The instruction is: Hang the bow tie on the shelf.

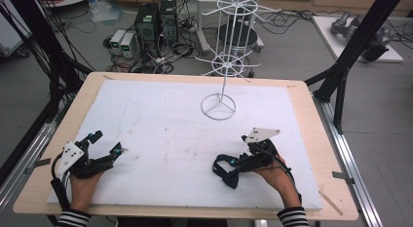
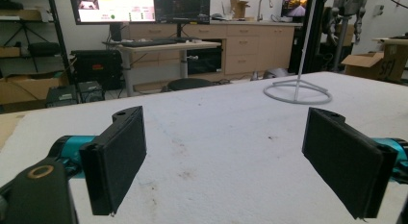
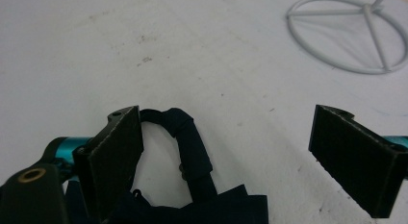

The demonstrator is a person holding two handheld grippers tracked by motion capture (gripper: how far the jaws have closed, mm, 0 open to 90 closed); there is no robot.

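A dark navy bow tie with its looped strap lies on the white foam board. My right gripper stands open over it; the strap sits just inside the left jaw and the bow lies at the jaws' base. My left gripper rests open at the board's front left with nothing between its pads. A white wire rack stands on a ring base at the board's far middle.
The foam board lies on a wooden table. Black frame posts rise at the right and left. Computers and cables sit on the floor beyond the table.
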